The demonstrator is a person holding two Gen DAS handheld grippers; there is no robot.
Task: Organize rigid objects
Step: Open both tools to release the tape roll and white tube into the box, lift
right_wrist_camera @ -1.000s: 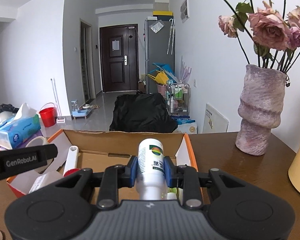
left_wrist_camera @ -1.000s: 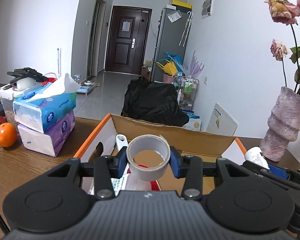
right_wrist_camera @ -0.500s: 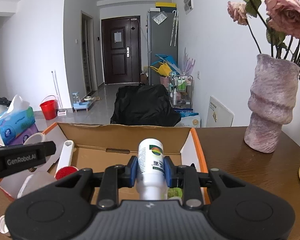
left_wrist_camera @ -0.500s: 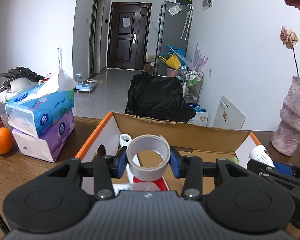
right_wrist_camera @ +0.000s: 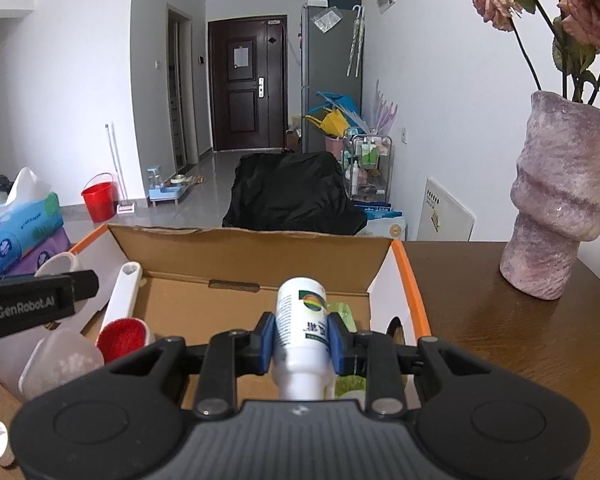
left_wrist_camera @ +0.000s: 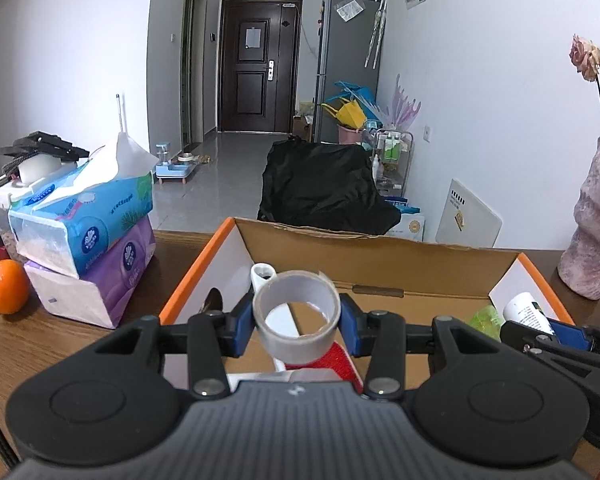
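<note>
1. Right now, wooden bench (right_wrist_camera: 500,320) carries an open cardboard box (right_wrist_camera: 260,252), the landmark.
2. Purple vase (right_wrist_camera: 556,216) stands on the bench right of the box; stacked tissue packs (left_wrist_camera: 88,240) sit left of it.
3. Left gripper (left_wrist_camera: 298,316) over the box's left part, fingers (left_wrist_camera: 240,320) on a grey tape roll (left_wrist_camera: 296,336); its jaws have just been opening slightly, roll between them.
4. Right gripper (right_wrist_camera: 300,340) over the box's right part, fingers clamped on a white bottle (right_wrist_camera: 300,328).
5. Inside the box: white scoop (right_wrist_camera: 122,296), red cup (right_wrist_camera: 120,336).
</note>
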